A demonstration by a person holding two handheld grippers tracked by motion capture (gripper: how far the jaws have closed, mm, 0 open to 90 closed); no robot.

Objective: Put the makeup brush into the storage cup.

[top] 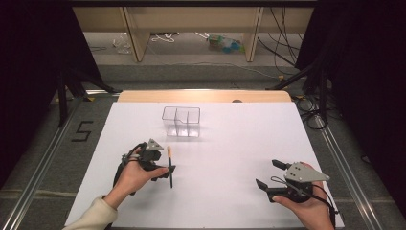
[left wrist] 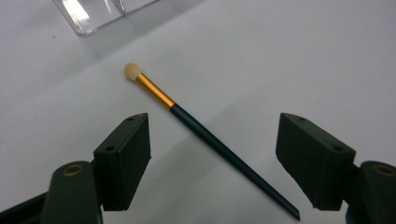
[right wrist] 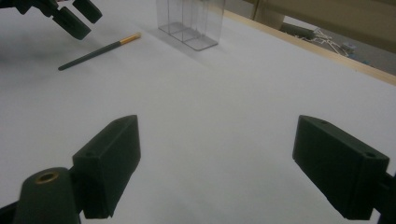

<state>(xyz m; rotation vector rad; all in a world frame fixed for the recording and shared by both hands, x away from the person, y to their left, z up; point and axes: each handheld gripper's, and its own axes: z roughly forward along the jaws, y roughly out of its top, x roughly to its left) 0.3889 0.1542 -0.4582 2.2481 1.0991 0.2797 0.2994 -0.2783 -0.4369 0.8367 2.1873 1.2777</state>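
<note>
**White-topped table, two things on it**

The table (top: 230,158) has a white sheet over its top, with a strip of bare wood along the far edge. A clear divided container (top: 181,121) stands upright towards the far side. Nearer, to the left, a dark-handled brush (top: 170,167) with a gold ferrule lies flat, pale tip pointing towards the container.

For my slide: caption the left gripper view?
Open left gripper poised over a makeup brush lying on the white table.
</note>
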